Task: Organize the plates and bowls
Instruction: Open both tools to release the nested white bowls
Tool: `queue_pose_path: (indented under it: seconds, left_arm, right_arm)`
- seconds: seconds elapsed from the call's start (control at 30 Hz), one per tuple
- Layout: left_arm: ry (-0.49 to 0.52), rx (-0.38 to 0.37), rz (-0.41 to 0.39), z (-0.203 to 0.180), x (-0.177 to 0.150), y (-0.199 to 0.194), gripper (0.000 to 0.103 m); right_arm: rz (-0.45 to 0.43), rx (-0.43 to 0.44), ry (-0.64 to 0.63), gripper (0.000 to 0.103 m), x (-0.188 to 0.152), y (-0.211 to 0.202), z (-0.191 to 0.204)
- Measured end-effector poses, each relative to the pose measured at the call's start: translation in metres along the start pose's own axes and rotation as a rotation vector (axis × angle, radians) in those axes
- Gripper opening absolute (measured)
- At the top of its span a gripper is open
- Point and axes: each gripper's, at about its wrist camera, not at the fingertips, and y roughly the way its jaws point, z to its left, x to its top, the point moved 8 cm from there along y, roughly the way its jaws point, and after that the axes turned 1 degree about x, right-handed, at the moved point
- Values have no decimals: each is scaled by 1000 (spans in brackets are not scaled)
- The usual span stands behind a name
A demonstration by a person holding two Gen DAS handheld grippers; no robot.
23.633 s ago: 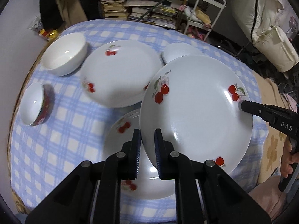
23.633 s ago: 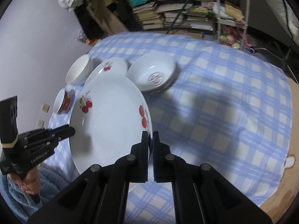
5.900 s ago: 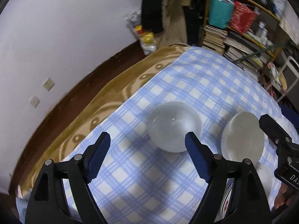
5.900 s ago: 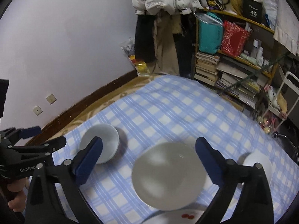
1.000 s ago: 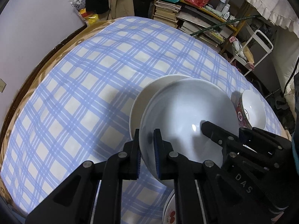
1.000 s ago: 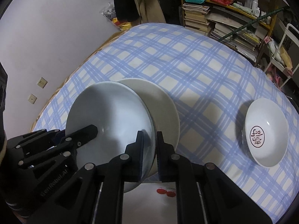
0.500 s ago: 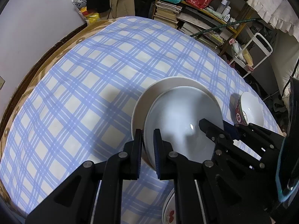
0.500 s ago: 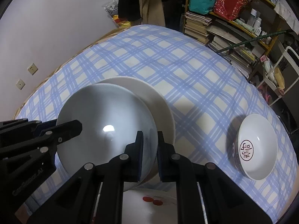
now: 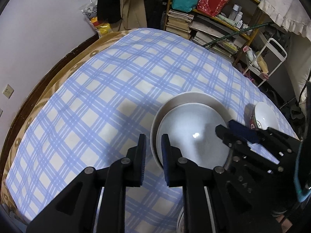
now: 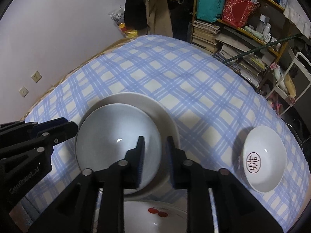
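Note:
A white bowl (image 9: 192,134) (image 10: 116,128) rests inside a wider cream dish (image 9: 194,96) (image 10: 136,98) on the blue checked tablecloth (image 9: 116,97). My left gripper (image 9: 153,137) straddles the bowl's near-left rim. Its jaws are opening, and the rim stands loose between the pads. My right gripper (image 10: 155,138) straddles the opposite rim, its jaws also opening with a clear gap around the rim. Each gripper shows in the other's view, the right gripper (image 9: 225,126) and the left gripper (image 10: 71,124).
A small bowl (image 10: 264,159) (image 9: 266,116) with a red character inside and a red outside stands to the right. A cherry-print plate (image 10: 155,213) lies just under my grippers. Bookshelves, a white cart and hanging clothes stand beyond the table's far edge.
The bowl has come down from its tilted, lifted pose to rest level in the wide dish. Both grippers' jaws have parted from its rim.

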Motion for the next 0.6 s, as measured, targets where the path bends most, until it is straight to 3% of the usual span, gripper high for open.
queue_pose_path:
  seconds: [0.1,0.23,0.37,0.5,0.57,0.6]
  left_arm:
    - [6,11,8,-2,-2,-3,19]
    - [64,54,7,-13,0,-9,23]
    - [74,54,-12,-28,6,-16,46]
    - [107,38,-39,-57,16,-22,51]
    - [126,35,-54,-71,19,-25,53]
    - [137,33,-62,-80,22,-25,59]
  right_arm:
    - [-23,5,13,45,0,-10,-8]
    - [-55,1,41,53,0,-28,-30]
    - [-78,-24,89,74,0,-46,-61]
    - [-99,-67,122,91,-1,-63,-95]
    - [-106,-91,138,95,-2,-71,-114]
    - [-107,-104,141,96,-3,-74,-123]
